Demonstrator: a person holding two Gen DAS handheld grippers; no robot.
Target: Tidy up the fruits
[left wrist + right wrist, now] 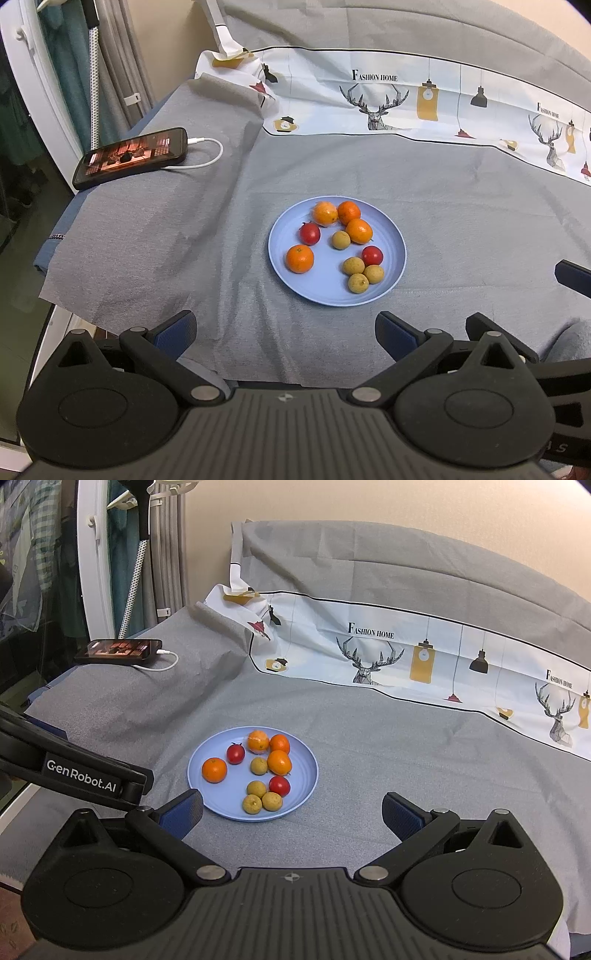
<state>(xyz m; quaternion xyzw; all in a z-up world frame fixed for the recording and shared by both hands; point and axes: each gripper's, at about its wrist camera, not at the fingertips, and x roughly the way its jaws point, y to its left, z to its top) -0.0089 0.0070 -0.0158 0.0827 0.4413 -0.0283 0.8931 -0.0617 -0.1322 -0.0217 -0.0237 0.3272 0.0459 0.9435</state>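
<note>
A light blue plate [391, 273] [303, 775] lies on the grey cloth and holds several oranges [300, 258] [214, 770], two red tomatoes [309, 233] [235, 753] and several yellow-brown longans [358, 283] [252, 804]. My left gripper [286, 334] is open and empty, just short of the plate's near rim. My right gripper [293, 814] is open and empty, near the plate's near right rim. Part of the right gripper shows at the right edge of the left wrist view [574, 275]. The left gripper's arm shows at the left of the right wrist view [79, 775].
A black phone [131, 157] [118, 651] with a lit screen and a white cable lies at the back left near the cloth's edge. A white printed cloth with deer [406, 96] [406, 653] runs along the back. The surface drops off at the left.
</note>
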